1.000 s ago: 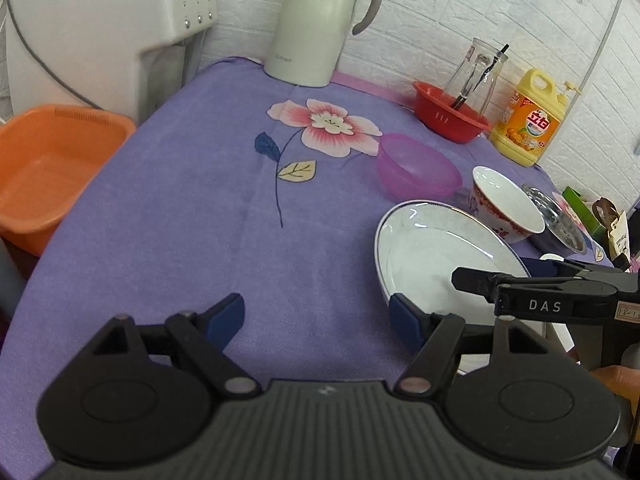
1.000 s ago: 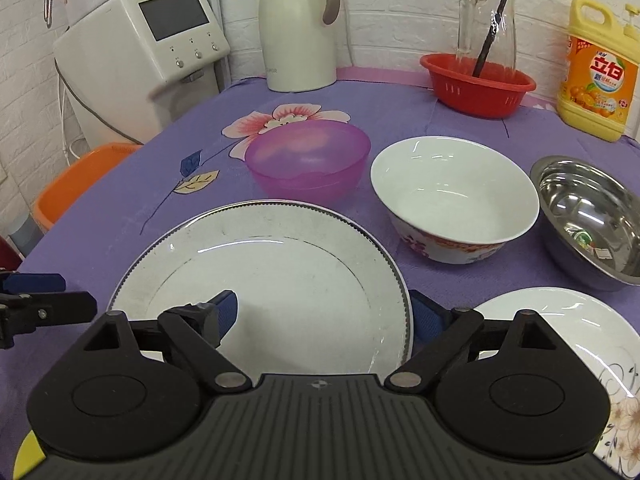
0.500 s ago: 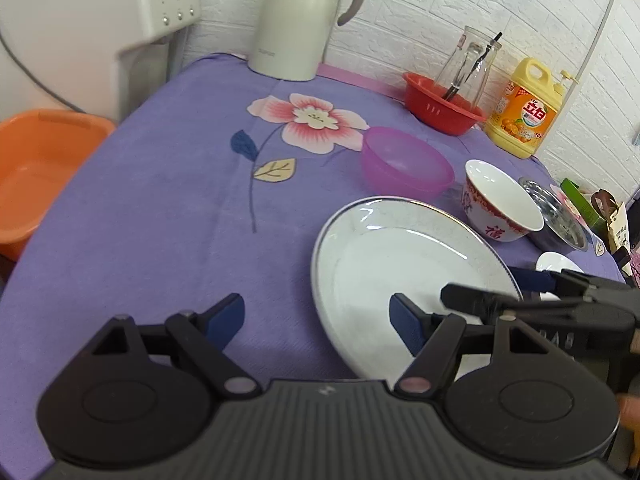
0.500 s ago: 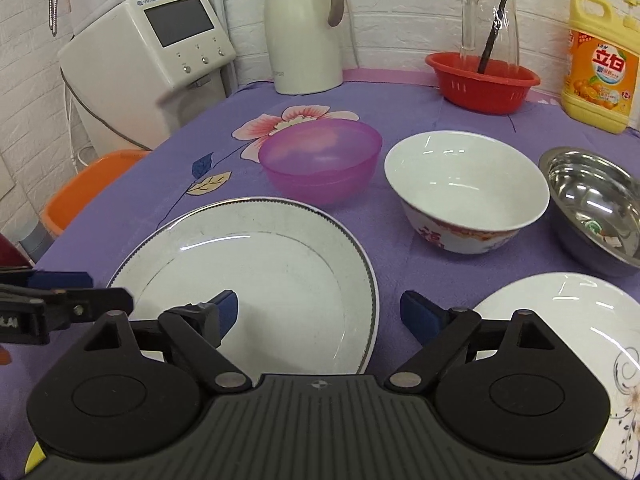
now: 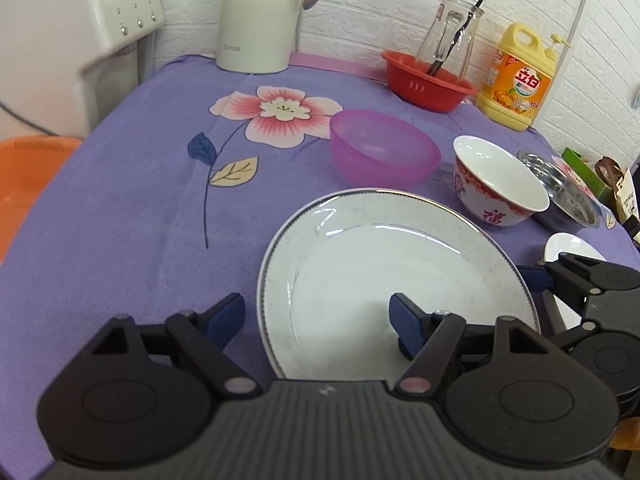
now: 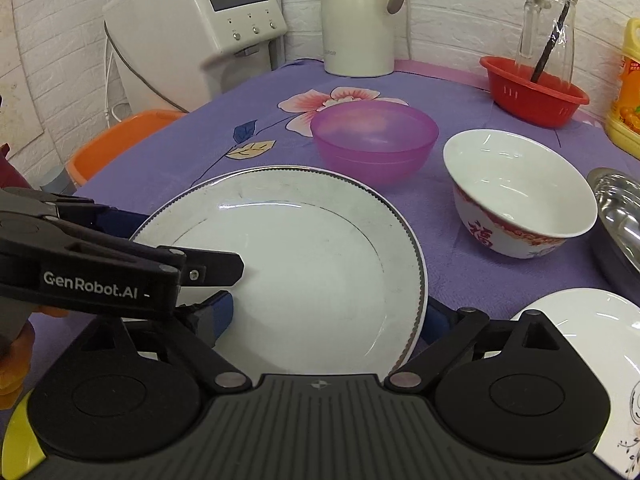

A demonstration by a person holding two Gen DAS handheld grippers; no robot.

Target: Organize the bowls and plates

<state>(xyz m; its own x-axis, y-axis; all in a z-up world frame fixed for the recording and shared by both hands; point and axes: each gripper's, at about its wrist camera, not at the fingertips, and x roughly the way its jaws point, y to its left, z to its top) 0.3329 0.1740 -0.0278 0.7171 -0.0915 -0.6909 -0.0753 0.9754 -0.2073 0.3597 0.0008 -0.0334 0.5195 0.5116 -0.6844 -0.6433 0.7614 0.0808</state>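
1. Two grippers flank one large white plate (image 5: 384, 280), which lies flat on the purple cloth (image 5: 120, 208).
2. Left gripper (image 5: 318, 314): jaws apart, empty, straddling the plate's near-left rim; one pad over the plate, one outside it.
3. Right gripper (image 6: 328, 316): jaws spread, nothing clenched, straddling the plate's right rim.
4. Judgement: both sit equally near.

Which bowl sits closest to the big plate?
The pink bowl, just behind the plate's far rim; the white bowl and steel bowl sit farther right.
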